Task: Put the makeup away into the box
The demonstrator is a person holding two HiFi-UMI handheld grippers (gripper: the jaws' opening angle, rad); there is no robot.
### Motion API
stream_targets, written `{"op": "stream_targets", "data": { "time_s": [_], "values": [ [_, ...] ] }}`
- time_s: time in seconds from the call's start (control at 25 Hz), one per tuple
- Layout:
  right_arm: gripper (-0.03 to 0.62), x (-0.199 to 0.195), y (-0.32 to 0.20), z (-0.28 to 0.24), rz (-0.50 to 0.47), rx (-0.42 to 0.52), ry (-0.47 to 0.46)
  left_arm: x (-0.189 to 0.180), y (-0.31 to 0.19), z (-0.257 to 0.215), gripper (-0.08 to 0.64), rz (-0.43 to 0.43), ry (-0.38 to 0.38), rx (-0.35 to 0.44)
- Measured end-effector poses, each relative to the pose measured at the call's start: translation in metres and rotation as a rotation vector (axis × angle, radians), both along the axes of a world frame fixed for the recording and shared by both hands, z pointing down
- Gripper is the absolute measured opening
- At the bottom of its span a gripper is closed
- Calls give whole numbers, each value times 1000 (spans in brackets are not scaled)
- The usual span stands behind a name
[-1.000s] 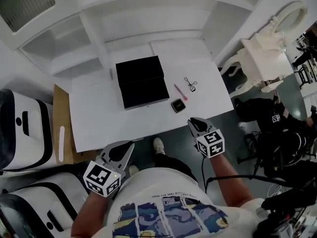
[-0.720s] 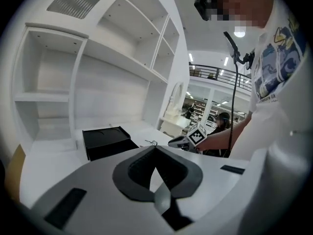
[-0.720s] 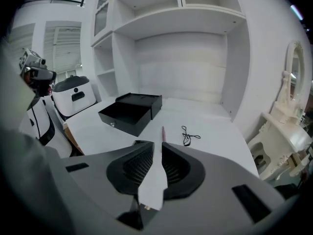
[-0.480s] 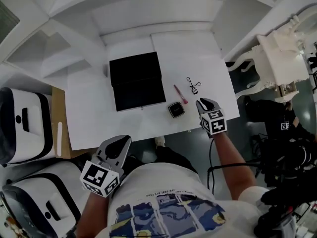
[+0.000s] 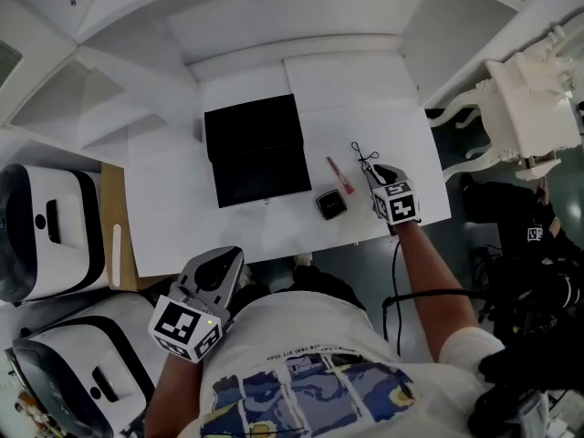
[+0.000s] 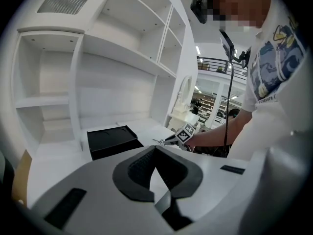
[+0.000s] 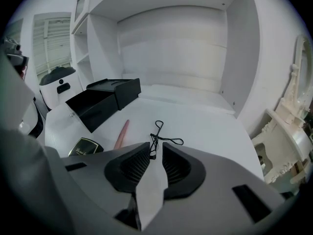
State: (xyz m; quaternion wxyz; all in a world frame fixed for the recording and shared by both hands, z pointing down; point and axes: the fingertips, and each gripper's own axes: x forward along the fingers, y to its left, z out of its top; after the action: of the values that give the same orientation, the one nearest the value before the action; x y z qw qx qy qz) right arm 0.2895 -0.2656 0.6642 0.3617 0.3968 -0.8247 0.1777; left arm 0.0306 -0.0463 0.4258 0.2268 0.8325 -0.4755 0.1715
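On the white table [image 5: 173, 217] a black box [image 5: 255, 149] stands with its lid up, also seen in the right gripper view [image 7: 102, 99] and the left gripper view [image 6: 110, 140]. To its right lie a pink stick [image 5: 338, 175], a dark square compact [image 5: 331, 203] and a thin black eyelash curler [image 5: 365, 158]. My right gripper [image 5: 376, 172] is low over the curler [image 7: 164, 136]. Its jaws have just been opening, and the curler's near end lies at the tips [image 7: 156, 148], with the pads not pressing on it. My left gripper [image 5: 224, 261] hangs shut and empty in front of the table edge [image 6: 155, 150].
White shelving rises behind the table. An ornate white piece of furniture [image 5: 525, 108] stands to the right. Two white and black machines [image 5: 46, 235] and a cardboard sheet [image 5: 114, 245] are at the left. The pink stick [image 7: 122, 133] and compact [image 7: 84, 147] lie left of the right jaws.
My right gripper has moved from the table's near edge out over the table to the eyelash curler. The left gripper has shifted only a little below the table edge.
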Motion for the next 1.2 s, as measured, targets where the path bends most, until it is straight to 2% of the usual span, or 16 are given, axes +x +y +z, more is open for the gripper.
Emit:
{"op": "stream_targets", "data": {
  "time_s": [0.32,0.84,1.2],
  "values": [
    [43,0,-6,8,7,-15,21,-12,-6,1,14,-7,-6,-7],
    [29,8,-6,-12,82,12,53,-37,-16,-6,14,31,12,15],
    [29,-22,12,-52,73,50,49,-63,-9,-10,14,64,41,40]
  ]
}}
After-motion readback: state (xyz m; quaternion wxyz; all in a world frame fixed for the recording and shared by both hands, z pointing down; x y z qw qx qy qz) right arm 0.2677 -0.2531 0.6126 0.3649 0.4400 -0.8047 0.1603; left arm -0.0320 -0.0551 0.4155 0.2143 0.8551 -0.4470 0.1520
